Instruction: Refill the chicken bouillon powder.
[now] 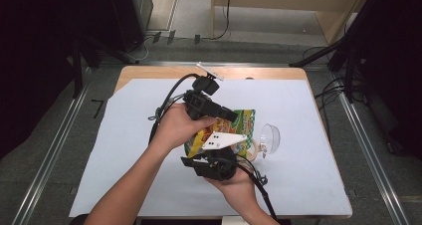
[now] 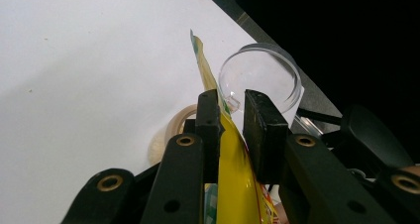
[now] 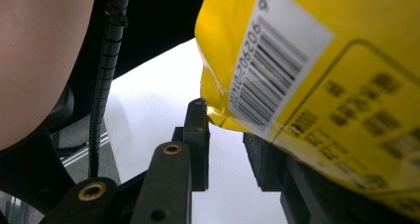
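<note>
A yellow and green snack bag [image 1: 244, 120] hangs above the white-covered table [image 1: 124, 185], between my two grippers. My left gripper [image 1: 230, 115] reaches in from the left and is shut on the bag's upper part. In the left gripper view the bag's yellow edge [image 2: 233, 179] runs up between those jaws [image 2: 231, 102]. My right gripper [image 1: 215, 158] comes from the near side under its grey plate. In the right gripper view a lower corner of the bag [image 3: 322, 75], beside the barcode, sits in its jaw tips [image 3: 225, 120].
A clear plastic cup [image 1: 268, 138] lies on its side just right of the bag, also seen as the cup [image 2: 267, 75] past the left jaws. A pale tape ring [image 1: 253, 150] lies beside it. The other gripper's cable [image 3: 106, 65] hangs close on the left.
</note>
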The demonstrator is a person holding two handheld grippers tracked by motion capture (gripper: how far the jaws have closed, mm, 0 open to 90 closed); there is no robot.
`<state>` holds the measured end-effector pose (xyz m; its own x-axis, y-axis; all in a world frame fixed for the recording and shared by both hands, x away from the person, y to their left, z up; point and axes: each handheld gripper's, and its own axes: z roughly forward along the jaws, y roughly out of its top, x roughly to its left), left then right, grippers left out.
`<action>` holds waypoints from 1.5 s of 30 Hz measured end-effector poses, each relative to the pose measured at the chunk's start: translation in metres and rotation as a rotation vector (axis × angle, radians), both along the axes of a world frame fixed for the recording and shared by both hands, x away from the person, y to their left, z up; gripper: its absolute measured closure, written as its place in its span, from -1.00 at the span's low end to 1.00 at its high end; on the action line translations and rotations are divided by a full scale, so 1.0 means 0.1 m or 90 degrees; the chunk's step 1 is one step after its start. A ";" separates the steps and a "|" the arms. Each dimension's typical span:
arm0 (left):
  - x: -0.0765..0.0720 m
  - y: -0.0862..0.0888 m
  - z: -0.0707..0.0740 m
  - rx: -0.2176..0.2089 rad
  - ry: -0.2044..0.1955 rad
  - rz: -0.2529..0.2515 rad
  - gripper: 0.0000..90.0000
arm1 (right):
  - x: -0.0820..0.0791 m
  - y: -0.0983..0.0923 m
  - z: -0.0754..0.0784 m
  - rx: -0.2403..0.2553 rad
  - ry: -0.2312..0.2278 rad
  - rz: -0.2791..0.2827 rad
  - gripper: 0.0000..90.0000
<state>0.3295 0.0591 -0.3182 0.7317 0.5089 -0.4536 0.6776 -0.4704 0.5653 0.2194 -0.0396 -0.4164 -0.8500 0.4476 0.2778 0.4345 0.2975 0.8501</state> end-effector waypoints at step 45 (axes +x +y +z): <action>0.01 -0.01 -0.04 -0.001 0.006 0.000 0.76 | -0.01 -0.03 -0.01 0.008 0.000 -0.014 0.69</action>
